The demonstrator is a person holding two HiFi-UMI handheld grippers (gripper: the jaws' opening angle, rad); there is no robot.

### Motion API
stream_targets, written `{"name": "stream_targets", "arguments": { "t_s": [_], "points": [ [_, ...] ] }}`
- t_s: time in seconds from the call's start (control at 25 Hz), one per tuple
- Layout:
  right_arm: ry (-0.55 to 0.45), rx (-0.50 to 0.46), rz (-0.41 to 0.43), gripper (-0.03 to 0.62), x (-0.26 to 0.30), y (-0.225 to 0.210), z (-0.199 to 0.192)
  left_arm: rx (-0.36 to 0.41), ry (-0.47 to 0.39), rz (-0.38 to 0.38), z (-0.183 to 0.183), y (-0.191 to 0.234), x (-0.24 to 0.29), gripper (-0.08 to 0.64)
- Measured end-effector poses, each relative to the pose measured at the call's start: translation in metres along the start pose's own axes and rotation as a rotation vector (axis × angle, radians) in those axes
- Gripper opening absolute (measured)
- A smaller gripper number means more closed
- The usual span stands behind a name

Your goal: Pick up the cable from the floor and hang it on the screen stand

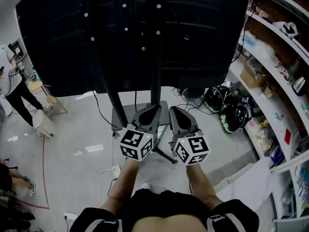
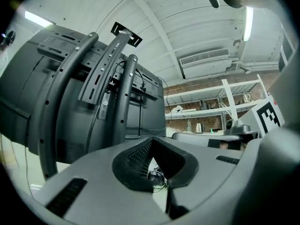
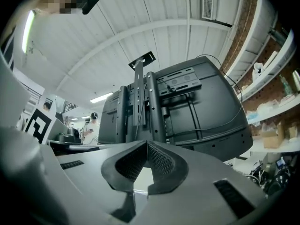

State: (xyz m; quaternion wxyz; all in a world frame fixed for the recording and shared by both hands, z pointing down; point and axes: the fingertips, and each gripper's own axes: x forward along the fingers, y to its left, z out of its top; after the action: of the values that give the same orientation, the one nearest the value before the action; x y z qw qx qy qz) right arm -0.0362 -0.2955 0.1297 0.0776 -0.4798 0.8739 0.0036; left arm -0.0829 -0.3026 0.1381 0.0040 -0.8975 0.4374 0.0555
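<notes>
Jaws first: my left gripper [image 2: 151, 140] is closed tip to tip with nothing in it, and so is the right gripper [image 3: 146, 143]. I've got both held side by side, pointing at the back of the big black flat screen [image 1: 193, 33]. It's mounted on a black metal screen stand [image 1: 155, 57] with upright posts.

Off to the right there's white open shelving [image 1: 270, 88] stuffed with bags and small bits I can't really make out. One shelf has a brown cardboard box [image 1: 252, 71] on it, but I can't see what's inside.

On the pale glossy floor [image 1: 87, 129] below the shelves there are two dark rounded helmet-looking things [image 1: 234, 116]. A thin black cable [image 1: 190, 104] is lying loose on the floor just right of the stand's foot, well clear of both grippers. There's also a thin white cord [image 1: 102, 175] curled on the floor nearer me, on the left.
</notes>
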Motion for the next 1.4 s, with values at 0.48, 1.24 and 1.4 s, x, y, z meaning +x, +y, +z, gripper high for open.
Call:
{"name": "stream_targets", "arguments": {
  "t_s": [0.48, 1.24, 1.4],
  "points": [
    [0.137, 0.081, 0.059, 0.023, -0.041, 0.032, -0.055, -0.036, 0.121, 0.025, -0.056, -0.022, -0.044, 0.008],
    [0.129, 0.062, 0.008, 0.023, -0.055, 0.014, -0.056, -0.019, 0.187, 0.019, -0.079, -0.039, -0.049, 0.008],
    [0.128, 0.057, 0.002, 0.023, -0.056, 0.011, -0.056, -0.027, 0.192, 0.019, -0.080, -0.040, -0.049, 0.008]
  ]
}}
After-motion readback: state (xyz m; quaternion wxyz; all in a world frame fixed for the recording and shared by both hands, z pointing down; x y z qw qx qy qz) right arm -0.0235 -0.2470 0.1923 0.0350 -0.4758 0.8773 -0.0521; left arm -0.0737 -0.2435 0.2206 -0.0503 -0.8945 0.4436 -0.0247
